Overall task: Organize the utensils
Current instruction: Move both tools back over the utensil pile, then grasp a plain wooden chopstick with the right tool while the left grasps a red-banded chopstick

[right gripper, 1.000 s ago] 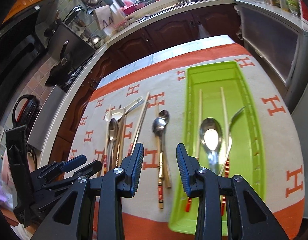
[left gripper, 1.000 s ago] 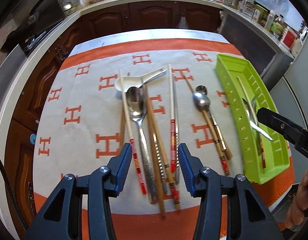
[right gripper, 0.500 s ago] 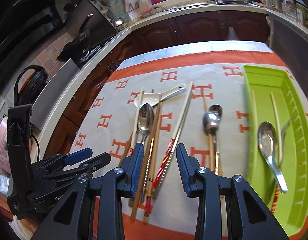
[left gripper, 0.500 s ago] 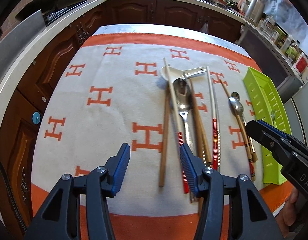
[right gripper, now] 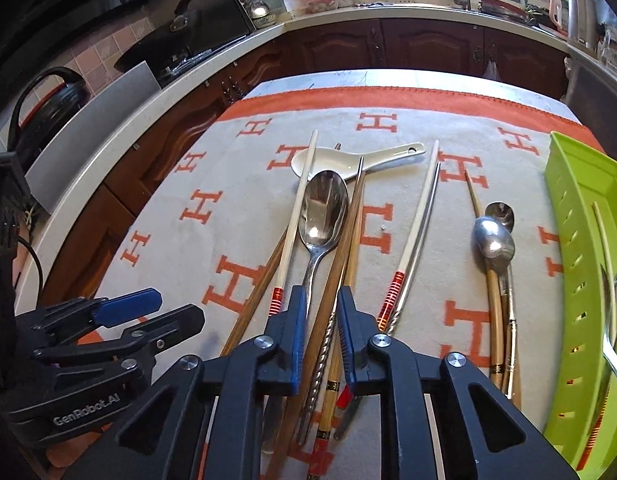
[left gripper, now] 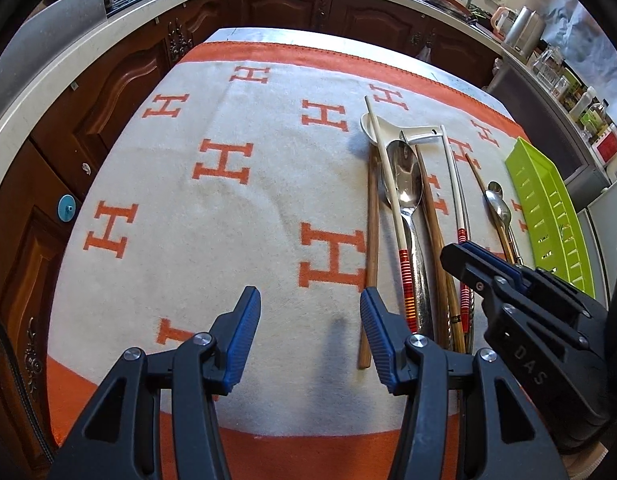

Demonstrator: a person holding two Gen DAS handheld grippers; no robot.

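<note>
The table carries an orange-and-white cloth, with the loose utensils in a row on its right half and the green tray at the far right edge, already holding a few pieces.

The step in hand looks like picking one piece out of the middle bundle. The right gripper is low over that bundle, its jaws narrowed around several handles at once: a brown chopstick, the twisted handle of the large metal spoon and a bamboo chopstick beside them. Whether the pads already press on anything I cannot tell. To do this well, the jaws should close on one handle only, then lift straight up before swinging toward the tray; the crowded neighbours are likely to drag along or scatter.

The left gripper hovers over bare cloth, just left of the bundle, jaws spread and empty.

In the way: a white chopstick with red bands lies across the white ceramic spoon, touching the large spoon's bowl. Between bundle and tray lie another banded chopstick and two small spoons.
</note>
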